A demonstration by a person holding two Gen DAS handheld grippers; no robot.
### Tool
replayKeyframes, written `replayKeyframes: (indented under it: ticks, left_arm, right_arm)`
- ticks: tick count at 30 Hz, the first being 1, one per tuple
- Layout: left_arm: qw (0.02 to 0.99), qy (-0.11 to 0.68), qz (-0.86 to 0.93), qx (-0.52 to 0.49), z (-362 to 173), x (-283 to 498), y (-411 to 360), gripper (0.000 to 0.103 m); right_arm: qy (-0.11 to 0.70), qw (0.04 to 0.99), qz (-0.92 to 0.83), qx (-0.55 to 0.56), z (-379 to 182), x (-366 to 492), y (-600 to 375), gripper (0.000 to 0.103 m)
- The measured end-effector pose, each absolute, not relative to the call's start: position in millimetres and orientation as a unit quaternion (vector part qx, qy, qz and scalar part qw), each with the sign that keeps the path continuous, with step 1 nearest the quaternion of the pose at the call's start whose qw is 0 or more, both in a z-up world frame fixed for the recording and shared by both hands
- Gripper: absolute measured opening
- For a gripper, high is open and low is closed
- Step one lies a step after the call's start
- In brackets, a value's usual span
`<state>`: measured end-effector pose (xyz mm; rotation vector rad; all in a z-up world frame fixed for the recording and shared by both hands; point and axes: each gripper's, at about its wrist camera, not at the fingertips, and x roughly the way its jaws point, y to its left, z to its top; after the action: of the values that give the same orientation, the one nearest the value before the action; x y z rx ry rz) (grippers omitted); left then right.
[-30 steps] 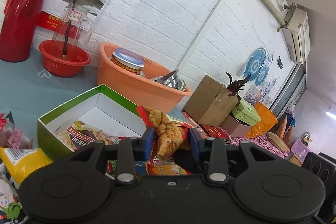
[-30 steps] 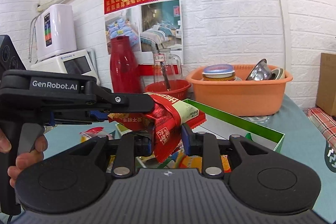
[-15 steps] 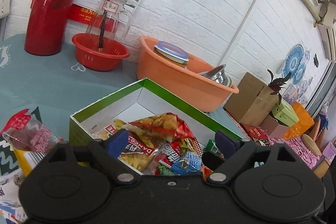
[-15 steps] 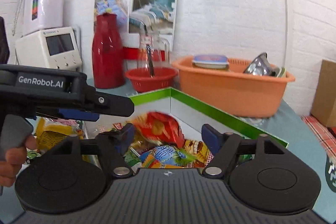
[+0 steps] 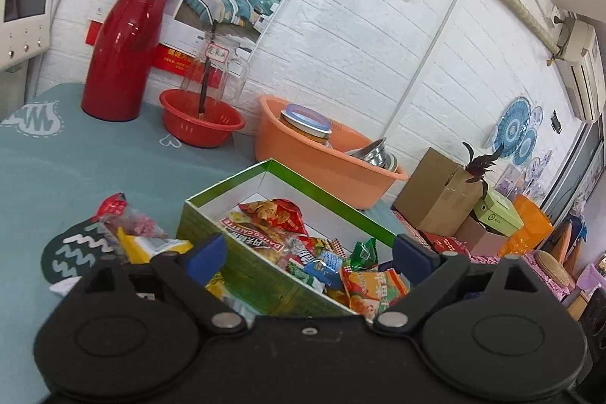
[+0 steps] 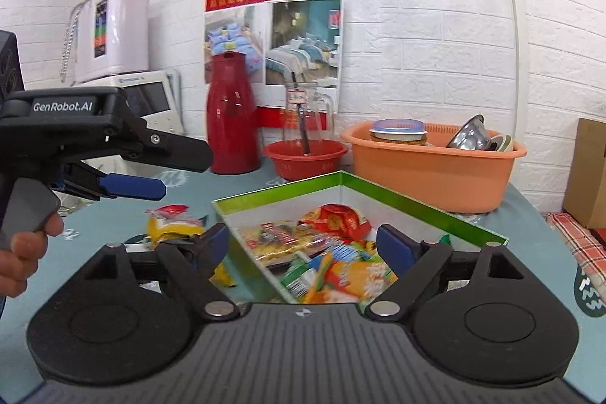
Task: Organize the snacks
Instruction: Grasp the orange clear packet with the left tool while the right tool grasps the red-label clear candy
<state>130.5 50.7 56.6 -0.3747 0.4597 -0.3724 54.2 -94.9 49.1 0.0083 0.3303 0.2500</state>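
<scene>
Two claws, both spread wide and both empty, and I'm looking past them at the green-walled cardboard box with the white inside (image 5: pixel 242 275), where a heap of bright foil snack packets (image 5: pixel 303 245) already lies. My left claw (image 5: pixel 308 254) hangs over the box's near wall; my right claw (image 6: pixel 303 245) straddles that wall too, nothing pinched between its blue pads.

What's left outside, I reckon, is the small pile of loose packets on the teal-clothed tabletop (image 5: pixel 94 169): a yellow plastic snack bag (image 6: pixel 170 226) with a clear, red-topped packet (image 5: pixel 125 218) on it. Here's the relation that counts: that pile lies just off the box's left wall, so to the left of both claws. In the right wrist view the left claw (image 6: pixel 151 186) sits up and left, above the tabletop with the person's hand (image 6: pixel 22 252) on its trigger, and it looks the nearer of the two. The yellow bag seems to run longways roughly along the box wall, though it's crumpled and partly hidden behind my own pads, so I can't call it for certain. My judgement: left claw swings leftward and down for it.
</scene>
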Motion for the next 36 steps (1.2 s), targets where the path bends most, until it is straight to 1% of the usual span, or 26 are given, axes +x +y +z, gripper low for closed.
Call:
replayKeyframes:
  ticks: [4, 11, 14, 22, 23, 24, 30, 31, 32, 33, 34, 36]
  left_arm:
    - [0.946, 0.225, -0.149, -0.181, 46.0, 110.7, 75.8, 0.103]
    - [0.941, 0.257, -0.088, -0.203, 14.3, 114.2, 111.7, 0.103]
    - [0.929, 0.275, -0.109, -0.222, 4.7, 114.6, 114.4, 0.103]
    - [0.912, 0.293, -0.203, -0.203, -6.7, 120.3, 66.9, 0.103]
    - [0.909, 0.296, -0.212, -0.201, -8.2, 123.4, 59.3, 0.102]
    - [0.909, 0.297, -0.217, -0.197, -9.6, 126.3, 52.6, 0.098]
    - [0.911, 0.300, -0.219, -0.178, -18.9, 147.2, 19.0, 0.097]
    - [0.909, 0.303, -0.222, -0.178, -20.7, 151.3, 16.0, 0.095]
    - [0.909, 0.307, -0.223, -0.174, -23.0, 154.5, 13.2, 0.089]
    - [0.907, 0.312, -0.227, -0.166, -25.4, 156.5, 10.9, 0.065]
    - [0.905, 0.319, -0.233, -0.160, -28.5, 158.0, 10.8, 0.061]
    - [0.899, 0.324, -0.240, -0.174, -33.0, 156.0, 17.9, 0.062]
  right_arm:
    - [0.180, 0.972, 0.147, 0.011, 42.8, 33.6, -84.1, 0.103]
    - [0.211, 0.964, 0.162, 0.025, 28.8, 17.6, -71.7, 0.103]
    - [0.218, 0.962, 0.161, 0.026, 23.8, 14.3, -69.2, 0.103]
    - [0.249, 0.959, 0.127, 0.043, 4.0, 25.5, -75.6, 0.103]
    - [0.254, 0.958, 0.121, 0.048, 2.0, 27.6, -77.6, 0.103]
    - [0.260, 0.957, 0.116, 0.051, -0.6, 29.4, -80.2, 0.103]
    - [0.271, 0.954, 0.112, 0.059, -6.3, 29.7, -90.1, 0.103]
    - [0.271, 0.954, 0.112, 0.059, -6.5, 30.2, -90.8, 0.103]
    - [0.271, 0.954, 0.111, 0.059, -6.9, 30.6, -91.1, 0.103]
    - [0.272, 0.954, 0.112, 0.059, -7.3, 31.2, -91.5, 0.103]
    - [0.273, 0.953, 0.113, 0.060, -7.9, 31.8, -91.6, 0.103]
    - [0.276, 0.952, 0.114, 0.061, -9.0, 33.8, -91.1, 0.103]
